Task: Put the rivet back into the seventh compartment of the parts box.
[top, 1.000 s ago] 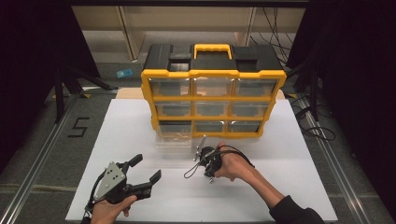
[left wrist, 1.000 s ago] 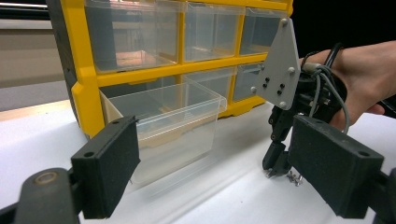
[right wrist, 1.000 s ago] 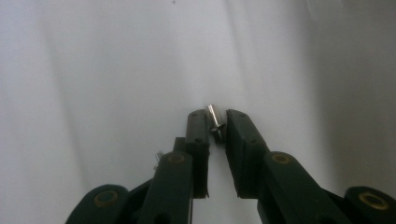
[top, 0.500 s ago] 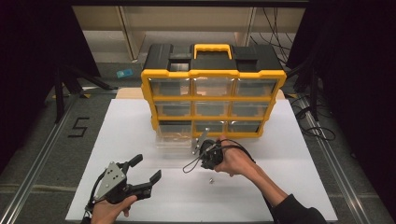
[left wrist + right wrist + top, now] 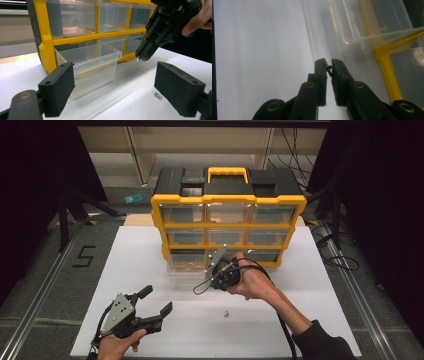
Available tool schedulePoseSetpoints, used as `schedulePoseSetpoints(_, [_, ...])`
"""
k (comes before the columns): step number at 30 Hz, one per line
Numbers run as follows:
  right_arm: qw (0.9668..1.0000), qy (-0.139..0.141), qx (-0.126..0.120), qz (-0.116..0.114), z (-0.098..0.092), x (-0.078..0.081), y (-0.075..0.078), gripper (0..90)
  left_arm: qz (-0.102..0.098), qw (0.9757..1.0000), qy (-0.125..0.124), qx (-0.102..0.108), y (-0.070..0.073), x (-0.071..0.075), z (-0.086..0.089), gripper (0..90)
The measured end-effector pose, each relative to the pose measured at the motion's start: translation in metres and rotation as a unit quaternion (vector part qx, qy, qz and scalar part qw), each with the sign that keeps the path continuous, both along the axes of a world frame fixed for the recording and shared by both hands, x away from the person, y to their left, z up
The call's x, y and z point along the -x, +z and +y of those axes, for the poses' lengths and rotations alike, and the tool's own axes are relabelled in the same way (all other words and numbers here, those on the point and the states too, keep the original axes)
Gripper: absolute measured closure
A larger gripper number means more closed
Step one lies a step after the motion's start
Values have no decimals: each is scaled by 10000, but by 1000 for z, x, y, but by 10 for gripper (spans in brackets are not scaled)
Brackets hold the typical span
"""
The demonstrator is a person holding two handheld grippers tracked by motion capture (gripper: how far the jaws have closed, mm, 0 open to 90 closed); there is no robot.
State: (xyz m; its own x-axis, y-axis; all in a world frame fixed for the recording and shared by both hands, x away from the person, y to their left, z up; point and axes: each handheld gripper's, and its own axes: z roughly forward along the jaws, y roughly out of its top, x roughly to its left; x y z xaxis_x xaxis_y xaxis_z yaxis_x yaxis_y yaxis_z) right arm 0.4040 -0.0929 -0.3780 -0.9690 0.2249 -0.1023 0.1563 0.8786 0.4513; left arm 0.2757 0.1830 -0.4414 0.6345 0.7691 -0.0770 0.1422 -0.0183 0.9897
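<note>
Jaws of the right gripper [image 5: 329,67] pinch a tiny screw [image 5: 328,70] at their tips, near the pulled-out clear drawer [image 5: 87,67]; light, hard, slippery, so easily dropped; left gripper [image 5: 115,87] gapes, empty.

Bright white table [image 5: 320,285] amid dark surroundings; right gripper view soft and hazy.

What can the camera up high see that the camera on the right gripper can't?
High view alone: the black lid with yellow handle of the yellow nine-drawer organiser, the open left gripper, a small metal piece lying on the white table. Right gripper view alone: a tiny dark screw pinched at the right gripper tips. Both: the pulled-out clear plastic drawer.
</note>
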Motion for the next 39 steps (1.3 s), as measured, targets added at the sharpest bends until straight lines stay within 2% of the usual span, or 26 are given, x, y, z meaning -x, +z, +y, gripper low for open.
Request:
schedulePoseSetpoints(6, [9998,63,-110,-154,8,-2,19,831,63,10000,19,-5,0,1,0,162])
schedulePoseSetpoints(8, [9995,60,-193,-225,11,-4,25,831,-33,10000,-43,22,0,-1,0,162])
schedulePoseSetpoints(13, [9978,51,-465,-462,20,-9,36,831,-45,10000,-49,19,0,-1,0,162])
schedulePoseSetpoints(16, [9966,43,-629,-529,25,-12,41,831,-39,10000,-44,19,0,-1,0,162])
schedulePoseSetpoints(18, [9961,19,-703,-540,28,-15,43,831,42,10000,8,-17,0,1,0,162])
schedulePoseSetpoints(33, [9947,-69,-764,-680,55,-34,46,831,30,10000,-2,-11,1,1,0,162])
schedulePoseSetpoints(39, [9946,-163,-780,-668,63,-43,47,831,29,10000,-11,-9,1,1,0,162])
